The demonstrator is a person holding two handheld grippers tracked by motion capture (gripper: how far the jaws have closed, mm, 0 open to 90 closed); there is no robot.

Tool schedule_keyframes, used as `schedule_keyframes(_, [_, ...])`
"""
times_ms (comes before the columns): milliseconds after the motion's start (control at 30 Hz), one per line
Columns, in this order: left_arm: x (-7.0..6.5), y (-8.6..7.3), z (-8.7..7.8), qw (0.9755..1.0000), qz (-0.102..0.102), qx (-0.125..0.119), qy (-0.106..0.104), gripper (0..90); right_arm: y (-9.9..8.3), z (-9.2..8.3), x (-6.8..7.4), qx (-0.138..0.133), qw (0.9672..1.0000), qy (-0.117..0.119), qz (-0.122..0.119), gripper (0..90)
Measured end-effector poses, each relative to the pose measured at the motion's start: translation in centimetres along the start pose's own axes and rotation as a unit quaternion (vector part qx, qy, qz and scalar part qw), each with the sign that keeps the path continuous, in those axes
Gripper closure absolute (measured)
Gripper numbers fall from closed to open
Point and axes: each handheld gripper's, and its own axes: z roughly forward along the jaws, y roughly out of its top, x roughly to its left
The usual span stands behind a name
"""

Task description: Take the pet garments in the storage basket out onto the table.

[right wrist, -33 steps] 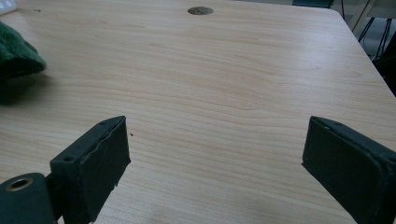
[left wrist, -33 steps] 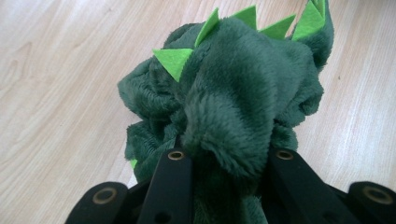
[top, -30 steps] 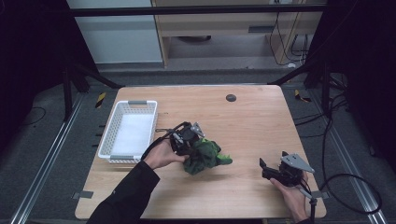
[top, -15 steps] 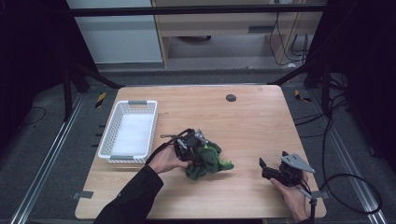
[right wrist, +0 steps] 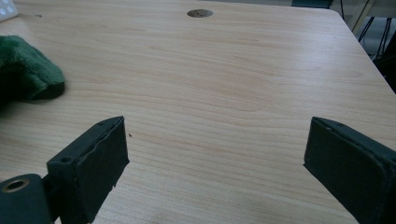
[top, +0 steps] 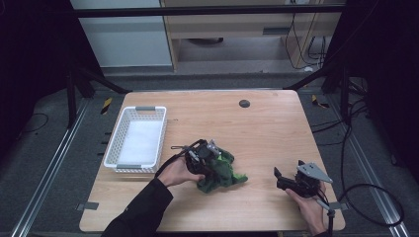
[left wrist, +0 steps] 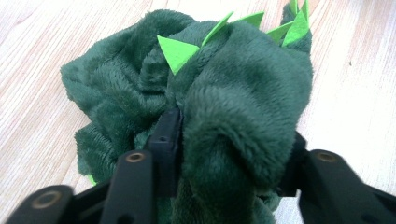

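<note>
A dark green plush toy point(top: 223, 170) with bright green felt spikes lies crumpled on the wooden table point(top: 257, 128) near its front middle. My left gripper point(top: 207, 160) is shut on a fold of it; in the left gripper view the plush toy point(left wrist: 219, 93) bulges out between the two black jaws. My right gripper point(top: 280, 178) rests low at the table's front right, open, with nothing between its fingers. In the right gripper view its jaws stand wide apart over bare wood, and an edge of the plush toy point(right wrist: 25, 70) lies at the far left.
A white slatted basket point(top: 117, 143) stands at the table's left side, left of the toy. A dark round hole point(top: 244, 103) is set into the table top near its far edge. Cables trail from both grippers toward the front edge.
My left gripper has drawn the plush toy a little toward the front of the table and to the right. The right gripper has stayed put.
</note>
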Motion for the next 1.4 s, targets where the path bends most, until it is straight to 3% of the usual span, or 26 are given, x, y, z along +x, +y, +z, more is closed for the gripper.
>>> schedule_keyframes(267, [-0.2, -0.4, -0.3, 0.9998, -0.009, -0.016, 0.000, 33.6, 0.0, 0.0, 0.0, 0.001, 1.0000, 0.000, 0.000, 6.2])
schedule_keyframes(500, [-0.5, -1.1, -1.1, 0.9990, -0.012, -0.043, 0.008, 25.0, 0.0, 0.0, 0.0, 0.002, 1.0000, 0.000, -0.001, 6.2])
schedule_keyframes(800, [-1.1, -2.1, -2.5, 0.9962, -0.025, -0.080, 0.025, 23.3, 0.0, 0.0, 0.0, 0.002, 1.0000, -0.001, -0.001, 6.2])
schedule_keyframes(933, [-1.3, -2.6, -3.0, 0.9941, -0.033, -0.099, 0.030, 23.2, 0.0, 0.0, 0.0, 0.002, 1.0000, -0.001, -0.001, 6.2])
schedule_keyframes(1100, [-1.7, -3.9, -3.8, 0.9885, -0.050, -0.137, 0.041, 23.2, 0.0, 0.0, 0.0, 0.004, 1.0000, 0.000, 0.001, 6.2])
schedule_keyframes(1133, [-1.7, -3.9, -3.8, 0.9885, -0.050, -0.137, 0.041, 23.2, 0.0, 0.0, 0.0, 0.004, 1.0000, 0.000, 0.001, 6.2])
schedule_keyframes(1200, [-1.7, -4.7, -4.2, 0.9852, -0.058, -0.155, 0.046, 23.1, 0.0, 0.0, 0.0, 0.004, 1.0000, 0.000, 0.001, 6.2])
schedule_keyframes(1400, [-1.9, -5.9, -4.8, 0.9792, -0.076, -0.179, 0.056, 22.6, 0.0, 0.0, 0.1, 0.005, 1.0000, 0.000, 0.001, 6.2])
